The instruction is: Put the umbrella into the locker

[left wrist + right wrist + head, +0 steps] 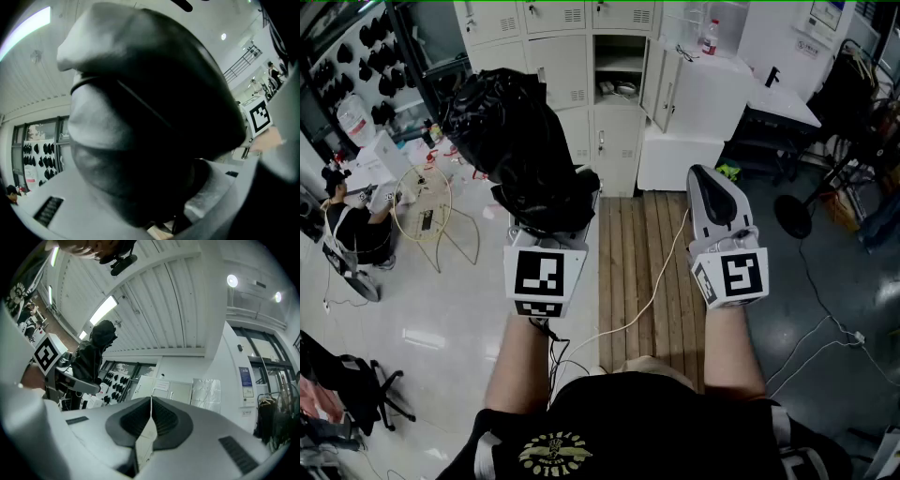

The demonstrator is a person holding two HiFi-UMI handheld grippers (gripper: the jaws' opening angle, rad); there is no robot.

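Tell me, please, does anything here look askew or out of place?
The black fabric umbrella in the left tongs looks untidy: its canopy billows loose and crumpled rather than strapped flat. A white cable also trails across the wooden floor planks.

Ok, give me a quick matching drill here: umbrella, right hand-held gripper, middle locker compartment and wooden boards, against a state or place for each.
Things:
1. umbrella
2. right hand-held gripper
3. middle locker compartment
4. wooden boards

States or places:
A. door open
B. on the floor, running toward the lockers
C. jaws together, nothing between them
D. black, gripped by the left hand-held gripper

Pairs: 1-D, 2-C, 3-A, 4-B
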